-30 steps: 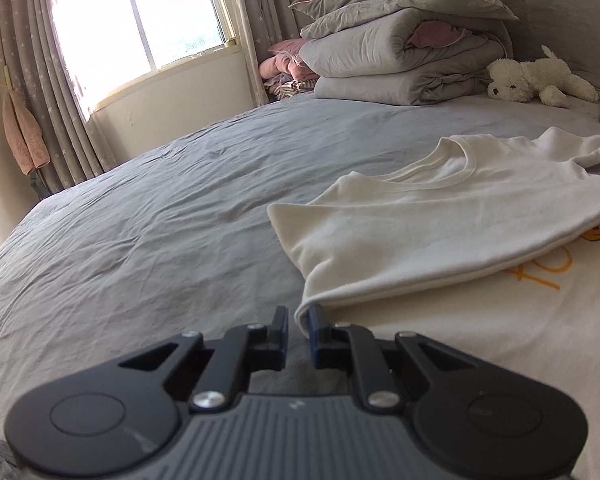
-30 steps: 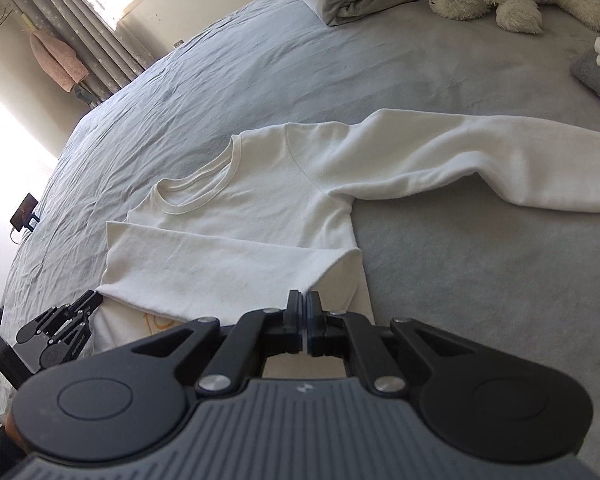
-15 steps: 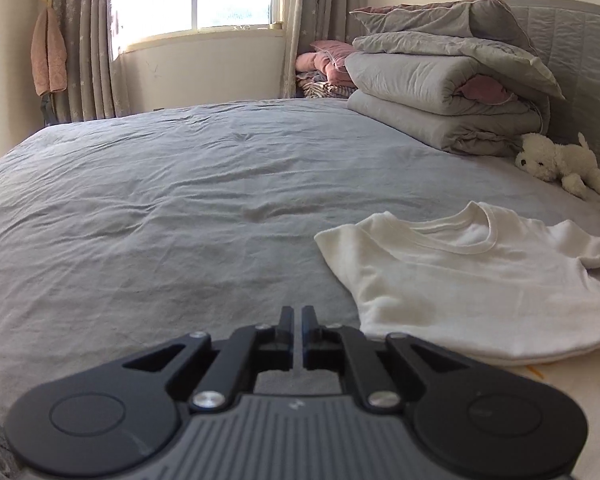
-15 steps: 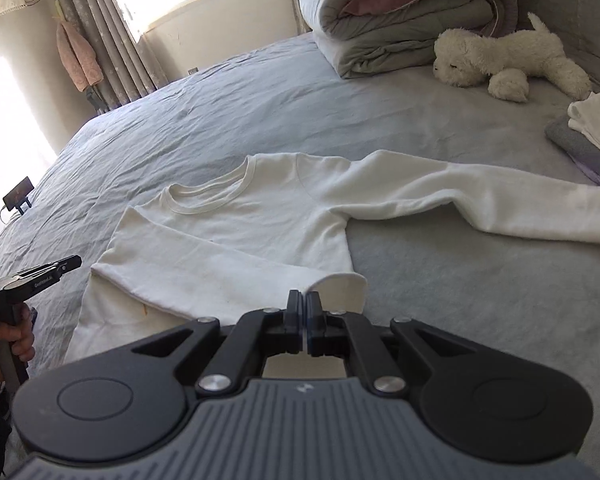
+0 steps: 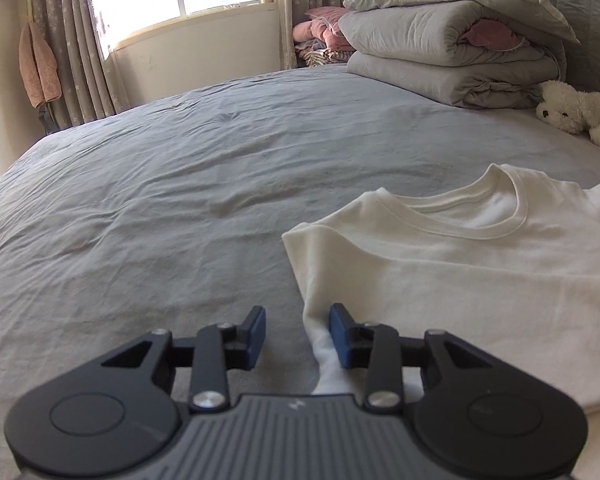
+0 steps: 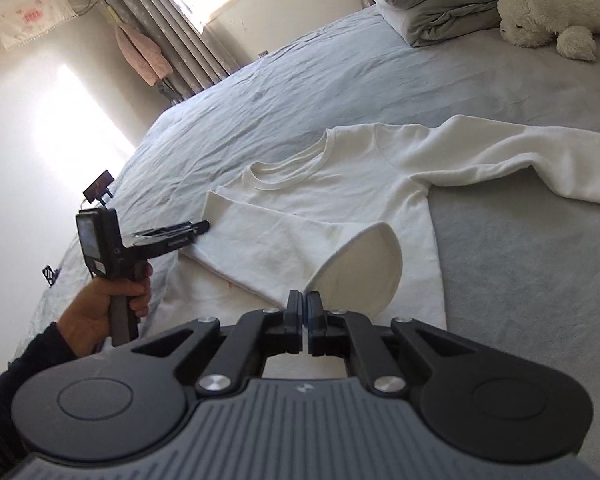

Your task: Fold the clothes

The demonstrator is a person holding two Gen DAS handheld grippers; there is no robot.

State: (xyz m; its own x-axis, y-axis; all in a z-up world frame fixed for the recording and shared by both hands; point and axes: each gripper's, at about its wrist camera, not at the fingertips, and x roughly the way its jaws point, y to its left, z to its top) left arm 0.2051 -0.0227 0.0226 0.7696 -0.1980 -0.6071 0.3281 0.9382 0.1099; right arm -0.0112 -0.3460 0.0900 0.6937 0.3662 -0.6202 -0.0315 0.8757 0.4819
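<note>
Curtains (image 5: 80, 60) hang far left by the window. Left tongs (image 5: 298, 334) have just been opening, pads apart at the white sweatshirt (image 5: 460, 272) edge on the bed (image 5: 180, 200). Right tongs (image 6: 304, 308) pinch its folded sleeve cuff (image 6: 360, 268). Folded quilts (image 5: 440, 52) and plush dog (image 6: 552, 12) lie beyond, well apart.

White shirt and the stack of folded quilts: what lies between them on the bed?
Only bare grey bedsheet separates the shirt from the quilts, in the left wrist view.
</note>
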